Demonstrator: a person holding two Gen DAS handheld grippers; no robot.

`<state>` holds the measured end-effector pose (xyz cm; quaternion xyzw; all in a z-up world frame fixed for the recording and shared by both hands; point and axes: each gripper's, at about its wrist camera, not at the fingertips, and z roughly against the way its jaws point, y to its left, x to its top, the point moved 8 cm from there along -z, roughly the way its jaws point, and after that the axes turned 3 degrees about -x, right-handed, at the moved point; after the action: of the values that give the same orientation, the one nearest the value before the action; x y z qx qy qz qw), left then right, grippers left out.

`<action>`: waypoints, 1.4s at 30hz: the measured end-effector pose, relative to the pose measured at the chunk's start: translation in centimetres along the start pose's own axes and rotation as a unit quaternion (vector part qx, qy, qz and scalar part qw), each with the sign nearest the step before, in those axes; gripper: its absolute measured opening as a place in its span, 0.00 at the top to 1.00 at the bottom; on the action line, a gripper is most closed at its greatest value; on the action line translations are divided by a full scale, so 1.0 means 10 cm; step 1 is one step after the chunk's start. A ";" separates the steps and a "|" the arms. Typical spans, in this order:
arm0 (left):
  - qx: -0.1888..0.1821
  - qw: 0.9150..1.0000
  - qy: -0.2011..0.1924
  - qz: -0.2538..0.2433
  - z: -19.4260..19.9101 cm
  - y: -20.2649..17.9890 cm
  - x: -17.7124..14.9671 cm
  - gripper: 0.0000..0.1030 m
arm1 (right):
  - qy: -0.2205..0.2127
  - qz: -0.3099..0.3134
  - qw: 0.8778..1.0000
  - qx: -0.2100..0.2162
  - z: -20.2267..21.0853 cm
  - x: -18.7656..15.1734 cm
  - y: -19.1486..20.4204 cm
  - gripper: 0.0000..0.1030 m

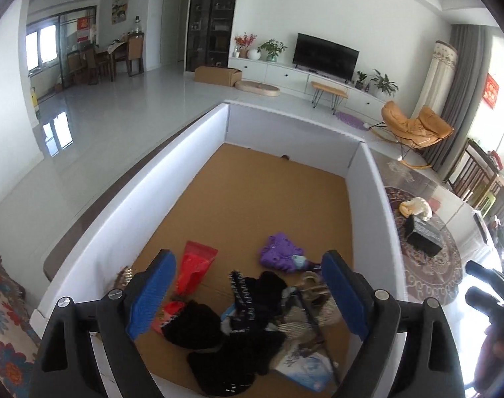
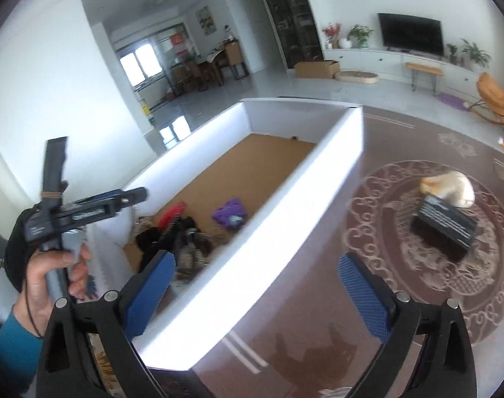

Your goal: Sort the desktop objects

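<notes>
Hovering over the heap of dark clips, combs and packets at the near end of the white bin, the left gripper is seen with jaws wide and nothing between them. The right gripper is likewise spread wide and empty, straddling the bin's right wall above the table. A tangled pick is judged the main risk: several clips could be lifted together, or a finger could catch the wall.
</notes>
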<state>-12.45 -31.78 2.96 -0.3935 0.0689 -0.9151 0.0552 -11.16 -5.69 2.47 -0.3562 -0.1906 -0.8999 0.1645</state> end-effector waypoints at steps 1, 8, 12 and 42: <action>-0.018 1.000 -0.006 -0.013 0.05 -0.21 0.00 0.13 | 0.000 -0.014 0.999 -0.031 0.02 -0.09 -0.30 0.01; -0.167 0.979 -0.011 -0.117 0.43 -1.88 -0.19 0.09 | 0.057 -0.093 0.969 -0.222 0.30 -1.02 -2.09 0.01; -0.205 0.966 0.021 -0.158 0.33 -2.59 -0.52 0.00 | 0.055 -0.118 0.955 -0.265 0.58 -1.22 -2.61 0.01; 0.033 0.990 0.116 -0.077 -2.15 -3.65 0.15 0.00 | 0.064 -0.123 0.948 -0.286 0.58 -1.45 -2.87 0.00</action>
<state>-30.84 5.74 -4.47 -0.2873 0.0137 -0.9577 -0.0110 -10.18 24.36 -10.27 -0.3040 0.0434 -0.9506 -0.0450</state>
